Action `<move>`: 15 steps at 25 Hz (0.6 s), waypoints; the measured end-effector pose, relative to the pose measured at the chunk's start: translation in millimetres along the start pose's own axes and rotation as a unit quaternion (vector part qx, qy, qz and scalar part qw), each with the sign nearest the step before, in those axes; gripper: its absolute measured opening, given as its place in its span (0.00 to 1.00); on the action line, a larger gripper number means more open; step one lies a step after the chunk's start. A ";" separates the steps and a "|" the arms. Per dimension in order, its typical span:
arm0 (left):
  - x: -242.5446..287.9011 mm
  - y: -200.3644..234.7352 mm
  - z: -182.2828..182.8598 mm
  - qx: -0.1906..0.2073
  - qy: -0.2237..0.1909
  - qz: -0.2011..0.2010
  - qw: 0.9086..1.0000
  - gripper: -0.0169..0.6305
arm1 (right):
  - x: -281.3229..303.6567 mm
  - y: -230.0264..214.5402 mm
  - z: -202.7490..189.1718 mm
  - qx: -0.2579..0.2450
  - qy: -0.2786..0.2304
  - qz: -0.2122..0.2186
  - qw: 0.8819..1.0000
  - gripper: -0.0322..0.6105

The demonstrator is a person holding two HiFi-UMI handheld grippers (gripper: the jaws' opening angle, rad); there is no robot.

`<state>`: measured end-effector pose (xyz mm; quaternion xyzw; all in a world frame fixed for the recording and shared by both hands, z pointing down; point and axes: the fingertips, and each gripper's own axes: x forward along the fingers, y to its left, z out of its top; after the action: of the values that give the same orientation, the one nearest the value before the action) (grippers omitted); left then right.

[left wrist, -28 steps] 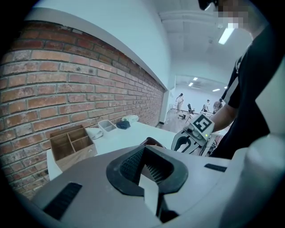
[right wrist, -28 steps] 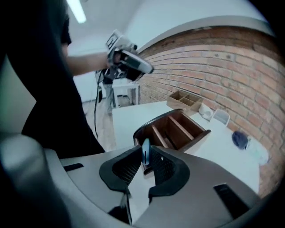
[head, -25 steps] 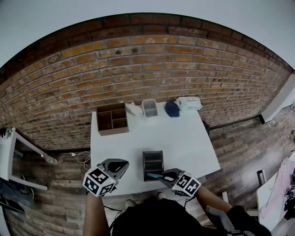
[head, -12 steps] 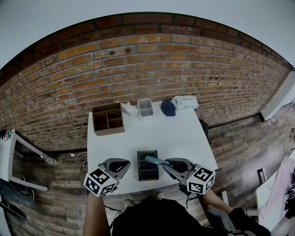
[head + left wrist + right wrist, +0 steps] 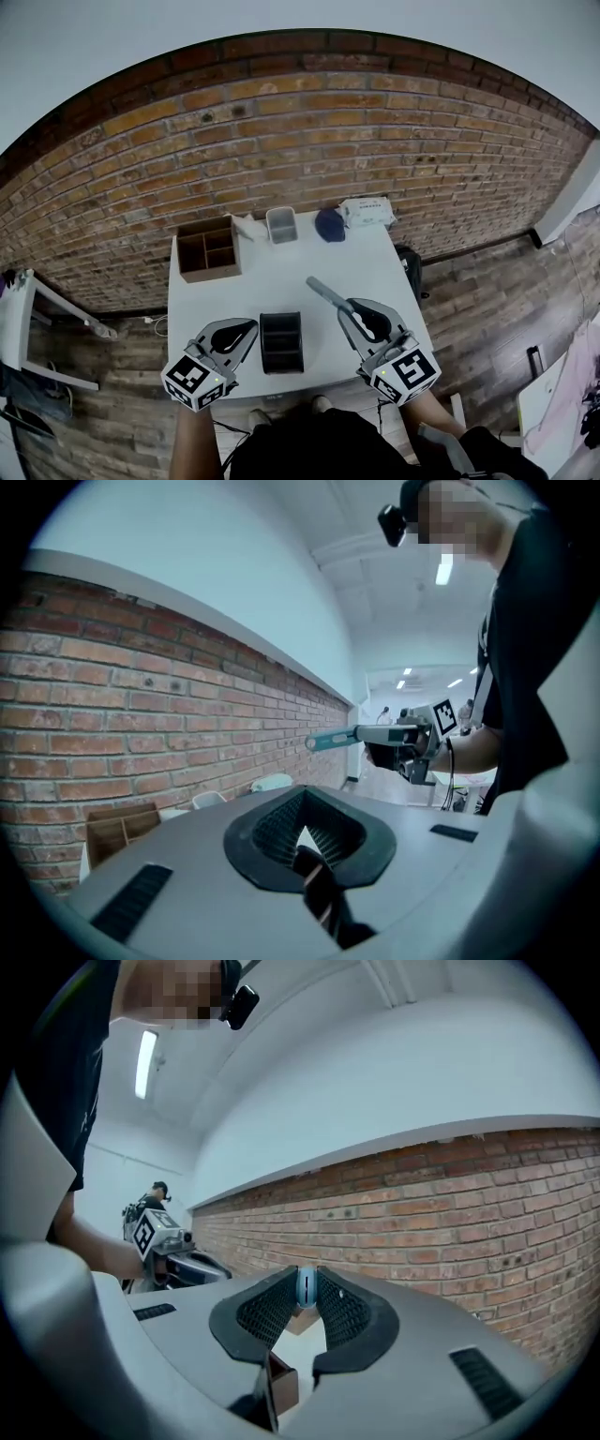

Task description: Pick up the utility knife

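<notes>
The right gripper (image 5: 345, 307) has come away from the black holder (image 5: 281, 342). A second ago it was at the holder's near rim with the knife down at the opening. Half a second ago the knife was lifted over the holder's top. It is now out to the holder's right and raised clear of it. The knife (image 5: 323, 291) is clenched between the right gripper's jaws. It sticks out past their tips, forward and to the left, above the bare surface (image 5: 281, 281). In the right gripper view its blue end shows edge-on, pinched upright between the two pads. The holder itself stays on the surface, between the two grippers. The left gripper (image 5: 251, 328) has hardly moved: it hangs just left of the holder, jaws together with nothing between them. From its own view the knife lies well off to its right, held level in the air.
</notes>
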<state>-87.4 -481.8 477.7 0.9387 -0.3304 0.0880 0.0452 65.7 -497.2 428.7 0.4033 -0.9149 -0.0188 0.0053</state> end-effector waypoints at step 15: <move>-29.0 -43.6 12.9 0.002 -0.044 0.011 0.999 0.01 | -29.3 16.0 -0.2 0.017 -0.007 0.032 0.999 0.15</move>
<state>-80.5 -432.0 458.3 0.9381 -0.3418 0.0477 0.0276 73.6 -464.8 429.6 0.3739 -0.9274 -0.0060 -0.0073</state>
